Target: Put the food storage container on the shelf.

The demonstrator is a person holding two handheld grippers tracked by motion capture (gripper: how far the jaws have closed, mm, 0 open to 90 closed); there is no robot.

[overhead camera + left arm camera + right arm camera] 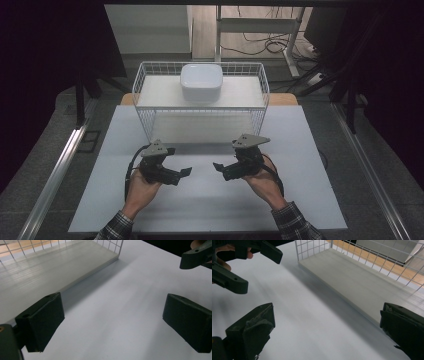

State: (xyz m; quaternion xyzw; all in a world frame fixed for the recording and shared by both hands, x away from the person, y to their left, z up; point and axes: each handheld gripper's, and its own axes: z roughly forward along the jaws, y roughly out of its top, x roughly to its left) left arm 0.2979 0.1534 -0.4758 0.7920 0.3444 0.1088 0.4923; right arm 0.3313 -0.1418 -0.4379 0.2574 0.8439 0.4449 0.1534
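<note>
I have both grippers parked low over the white desk (210, 200), jaws pointing at each other, so neither blocks the wire rack ahead. My left gripper (186, 172) sits at about 8 o'clock from the desk's middle, jaws spread wide with nothing between them; the left gripper view shows bare desk in the gap. My right gripper (218, 167) mirrors it at about 4 o'clock, equally wide and empty. The white two-tier wire rack (145, 85) stands at 12 o'clock, its open front facing me. The white square bowl (201, 80) rests on the upper shelf, well apart from both grippers. I judge that bowl to be my target, with the wide jaws ready for its rim.
</note>
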